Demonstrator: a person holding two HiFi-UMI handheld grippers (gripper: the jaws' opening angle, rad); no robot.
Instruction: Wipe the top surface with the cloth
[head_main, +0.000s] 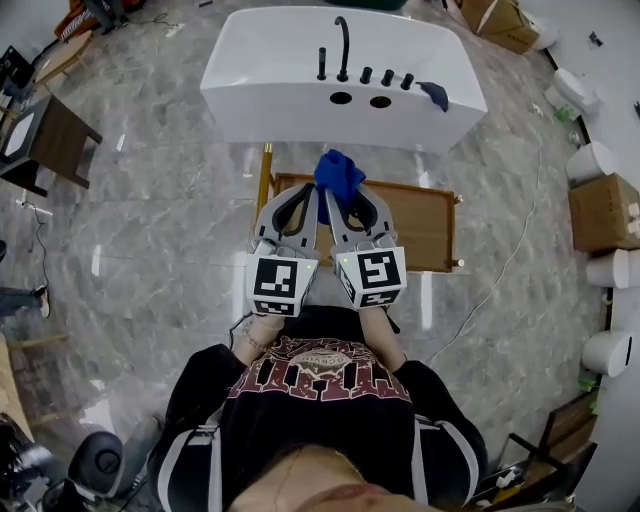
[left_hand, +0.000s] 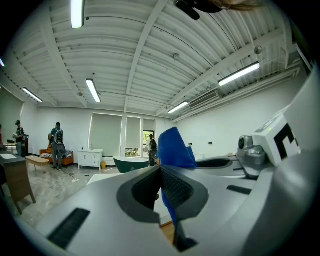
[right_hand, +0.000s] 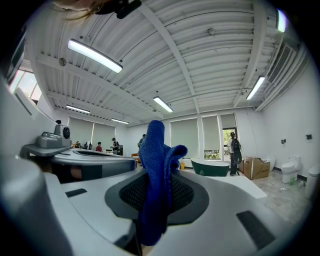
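Blue cloth (head_main: 340, 175), pinched in right hand-held gripper (head_main: 342, 192), left hand-held gripper (head_main: 314, 192) clamped on its edge alongside

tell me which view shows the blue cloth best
Right gripper view: the blue cloth fills the centre, pinched in the right claw. The left gripper view shows one fold; the head view a small bunch.
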